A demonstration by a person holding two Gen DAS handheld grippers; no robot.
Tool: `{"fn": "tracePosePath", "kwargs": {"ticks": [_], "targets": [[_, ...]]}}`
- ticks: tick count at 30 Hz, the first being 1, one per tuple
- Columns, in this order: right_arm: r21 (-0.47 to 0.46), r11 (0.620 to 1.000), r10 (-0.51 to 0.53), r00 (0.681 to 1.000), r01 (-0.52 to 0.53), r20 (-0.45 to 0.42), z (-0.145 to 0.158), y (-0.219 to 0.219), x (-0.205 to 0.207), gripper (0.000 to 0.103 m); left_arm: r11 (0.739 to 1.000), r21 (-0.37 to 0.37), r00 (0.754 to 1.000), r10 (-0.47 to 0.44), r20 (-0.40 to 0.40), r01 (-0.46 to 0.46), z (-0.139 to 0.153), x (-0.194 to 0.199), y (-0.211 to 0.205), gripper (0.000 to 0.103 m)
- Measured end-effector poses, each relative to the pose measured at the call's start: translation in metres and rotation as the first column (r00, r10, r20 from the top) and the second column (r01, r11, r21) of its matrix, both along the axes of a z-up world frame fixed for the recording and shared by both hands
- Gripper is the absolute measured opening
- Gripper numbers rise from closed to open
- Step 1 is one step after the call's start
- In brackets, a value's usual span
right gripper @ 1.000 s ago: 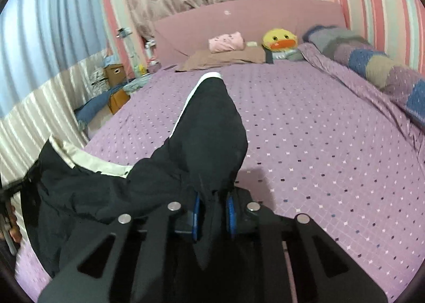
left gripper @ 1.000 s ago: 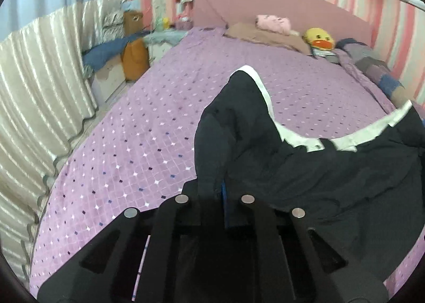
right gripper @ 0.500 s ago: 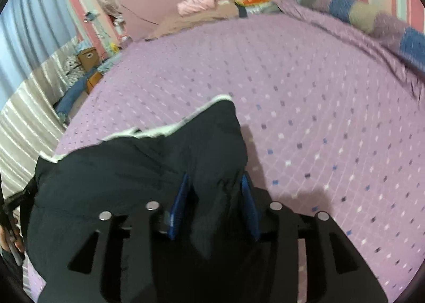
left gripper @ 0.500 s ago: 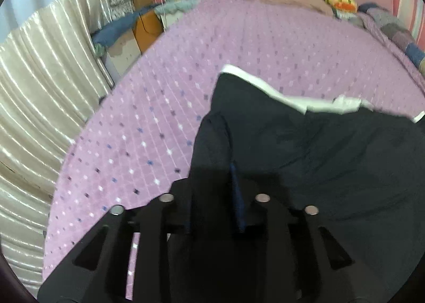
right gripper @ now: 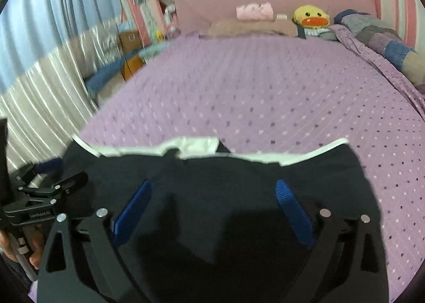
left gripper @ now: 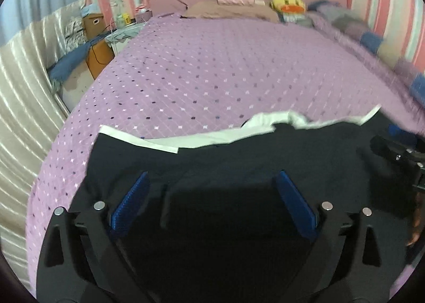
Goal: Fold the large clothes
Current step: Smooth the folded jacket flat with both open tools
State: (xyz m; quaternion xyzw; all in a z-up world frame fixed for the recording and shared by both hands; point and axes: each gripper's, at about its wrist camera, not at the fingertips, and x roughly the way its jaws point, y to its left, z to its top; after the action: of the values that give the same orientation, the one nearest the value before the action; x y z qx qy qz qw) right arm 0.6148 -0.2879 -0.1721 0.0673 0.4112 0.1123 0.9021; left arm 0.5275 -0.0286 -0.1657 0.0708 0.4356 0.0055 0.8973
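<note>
A large dark navy garment [left gripper: 239, 164] with a white edge band [left gripper: 202, 138] lies spread flat on the near part of the purple dotted bed [left gripper: 225, 71]. It also shows in the right wrist view [right gripper: 239, 178]. My left gripper [left gripper: 212, 183] is open, its blue pads wide apart just above the cloth, holding nothing. My right gripper [right gripper: 213, 191] is open the same way over the garment's right part. The right gripper also shows in the left wrist view [left gripper: 395, 154], and the left gripper in the right wrist view [right gripper: 50, 188].
Pillows, a pink bundle [right gripper: 255, 10] and a yellow duck plush [right gripper: 310, 17] lie at the headboard. A patchwork quilt [right gripper: 385, 45] runs along the right side. A cluttered bedside area with a cardboard box [left gripper: 93, 21] and striped curtain is to the left.
Both grippers were shut on the garment and held it up. They lowered it onto the bed, and both have now opened and let go; the garment lies flat.
</note>
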Motion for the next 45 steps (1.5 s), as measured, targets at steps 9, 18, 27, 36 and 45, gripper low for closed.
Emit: {"fn": "tracePosePath", "kwargs": {"ticks": [9, 18, 27, 36, 45], "targets": [[-0.035, 0.998, -0.055, 0.997, 0.053, -0.048, -0.032, -0.003, 0.037, 0.095, 0.992, -0.052, 0.993, 0.110, -0.044, -0.112, -0.044, 0.040, 0.028, 0.093], [0.030, 0.998, -0.049, 0.998, 0.050, -0.037, -0.057, -0.009, 0.037, 0.098, 0.989, -0.086, 0.992, 0.125, 0.025, -0.122, -0.066, 0.042, 0.031, 0.098], [0.101, 0.994, -0.035, 0.999, 0.039, -0.039, -0.074, -0.012, 0.043, 0.101, 0.987, -0.113, 0.990, 0.125, 0.072, -0.117, -0.075, 0.037, 0.040, 0.100], [0.122, 0.992, -0.033, 0.999, 0.035, -0.022, -0.082, -0.010, 0.043, 0.101, 0.980, -0.165, 0.987, 0.127, 0.101, -0.109, -0.088, 0.038, 0.047, 0.100], [0.144, 0.989, -0.019, 0.999, 0.025, -0.041, -0.083, -0.013, 0.043, 0.101, 0.986, -0.119, 0.991, 0.127, 0.047, -0.120, -0.090, 0.046, 0.041, 0.100]]}}
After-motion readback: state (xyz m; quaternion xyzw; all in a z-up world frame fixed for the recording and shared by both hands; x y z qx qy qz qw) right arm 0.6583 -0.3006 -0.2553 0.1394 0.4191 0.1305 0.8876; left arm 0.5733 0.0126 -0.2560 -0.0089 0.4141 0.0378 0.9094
